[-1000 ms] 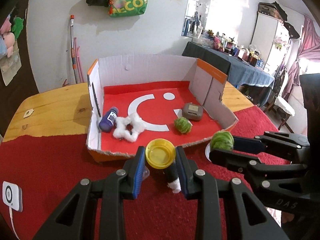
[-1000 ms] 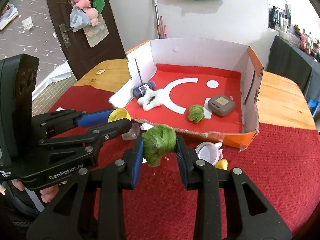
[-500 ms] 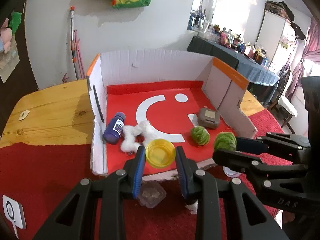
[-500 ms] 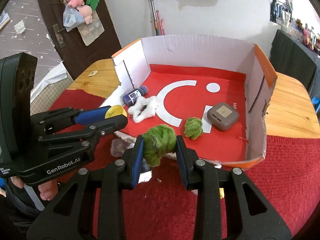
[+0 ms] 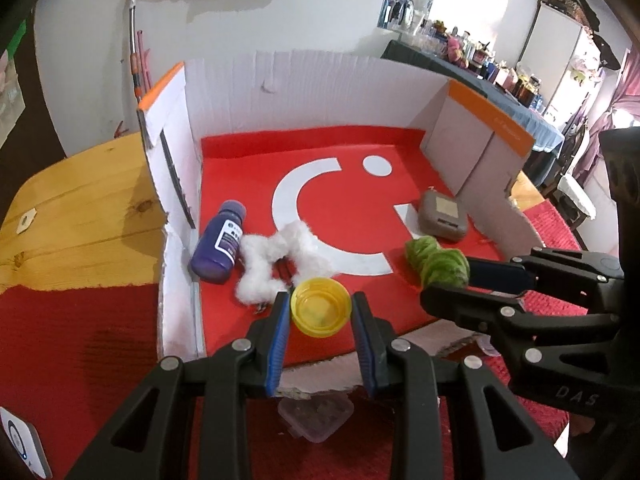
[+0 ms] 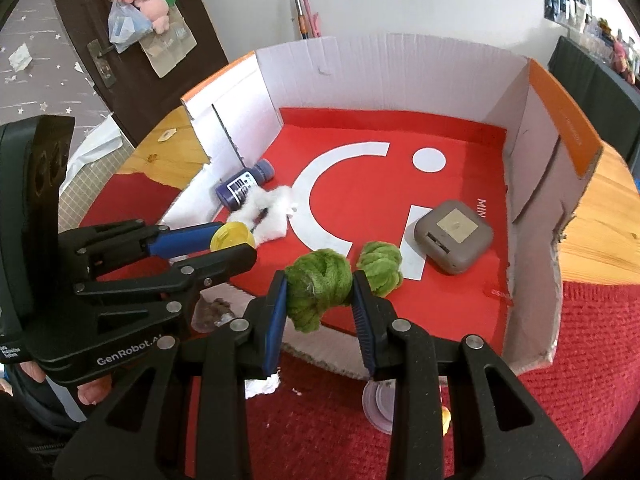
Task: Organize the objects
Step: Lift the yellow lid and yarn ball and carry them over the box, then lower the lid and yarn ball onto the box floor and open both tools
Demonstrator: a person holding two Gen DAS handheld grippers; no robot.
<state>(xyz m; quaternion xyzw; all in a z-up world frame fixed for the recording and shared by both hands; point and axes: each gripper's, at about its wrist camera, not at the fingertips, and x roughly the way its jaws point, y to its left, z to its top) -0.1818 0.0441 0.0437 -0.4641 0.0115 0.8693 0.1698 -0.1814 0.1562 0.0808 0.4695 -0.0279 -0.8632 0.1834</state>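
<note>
My left gripper (image 5: 320,314) is shut on a yellow cap (image 5: 321,306), held over the front edge of the open cardboard box (image 5: 320,76). My right gripper (image 6: 319,290) is shut on a green yarn ball (image 6: 318,282), just above the box's red floor (image 6: 380,184). In the right wrist view the left gripper (image 6: 236,242) and its yellow cap (image 6: 233,235) show at the left. A second green yarn ball (image 6: 380,266) lies on the floor beside the held one. The box also holds a purple bottle (image 5: 219,246), white cotton (image 5: 280,256) and a grey case (image 5: 442,216).
The box stands on a wooden table (image 5: 80,216) partly covered by a red cloth (image 5: 80,344). A clear plastic container (image 5: 316,416) lies on the cloth below my left gripper. A white lid (image 6: 378,400) and a cotton scrap (image 6: 262,386) lie before the box. A white device (image 5: 20,440) sits far left.
Both grippers have moved forward and slightly down with their objects, from above the red cloth to over the box's front edge. The box now looks nearer and larger.
</note>
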